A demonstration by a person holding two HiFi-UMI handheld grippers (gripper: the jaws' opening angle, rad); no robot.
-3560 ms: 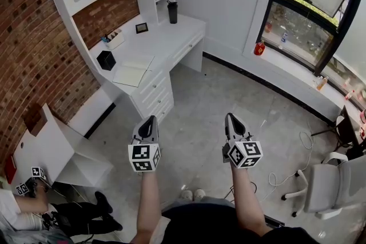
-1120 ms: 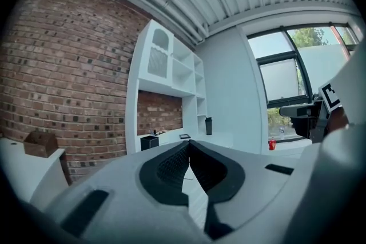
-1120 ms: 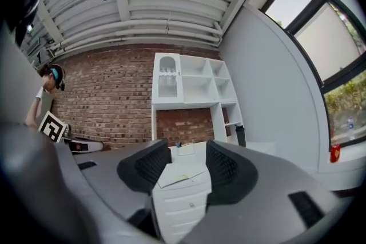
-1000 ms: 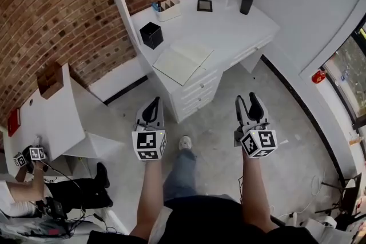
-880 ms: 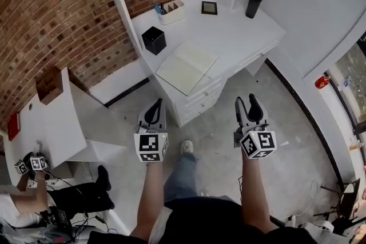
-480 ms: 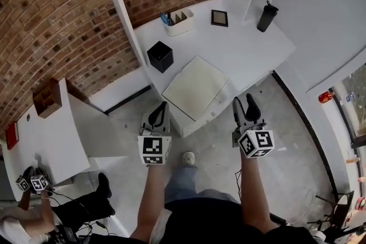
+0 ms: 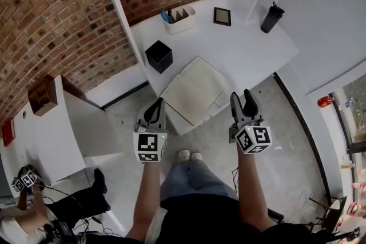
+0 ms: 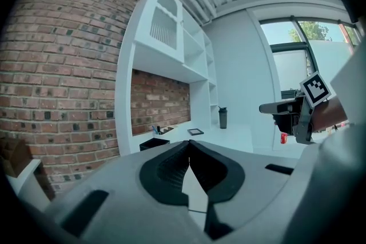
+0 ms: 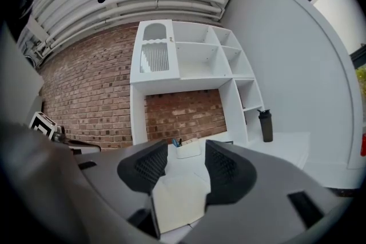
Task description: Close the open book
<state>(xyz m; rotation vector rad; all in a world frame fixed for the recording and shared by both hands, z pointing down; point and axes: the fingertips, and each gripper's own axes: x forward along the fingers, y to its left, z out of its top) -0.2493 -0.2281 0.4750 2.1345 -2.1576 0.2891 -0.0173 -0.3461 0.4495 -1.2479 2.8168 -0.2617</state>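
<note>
The open book (image 7: pixel 193 90) lies flat on the white desk (image 7: pixel 251 57), pale pages up, near the desk's front edge. My left gripper (image 7: pixel 153 110) hovers just short of that edge, at the book's left corner, its jaws pressed together with nothing in them (image 8: pixel 189 143). My right gripper (image 7: pixel 243 101) hangs in the air by the book's right corner, open and empty. In the right gripper view the book (image 9: pixel 178 194) shows between the parted jaws of that gripper (image 9: pixel 186 151). Neither gripper touches the book.
A black box (image 7: pixel 159 56), a white pen holder (image 7: pixel 178 19), a small picture frame (image 7: pixel 222 16) and a dark bottle (image 7: pixel 271 18) stand on the desk behind the book. A low white table (image 7: pixel 57 128) is at the left. A seated person (image 7: pixel 34 220) holds other grippers at bottom left.
I have stepped closer to the desk, and both grippers now sit nearer the book's front corners. The book stays open. The left gripper stays shut and the right stays open.
</note>
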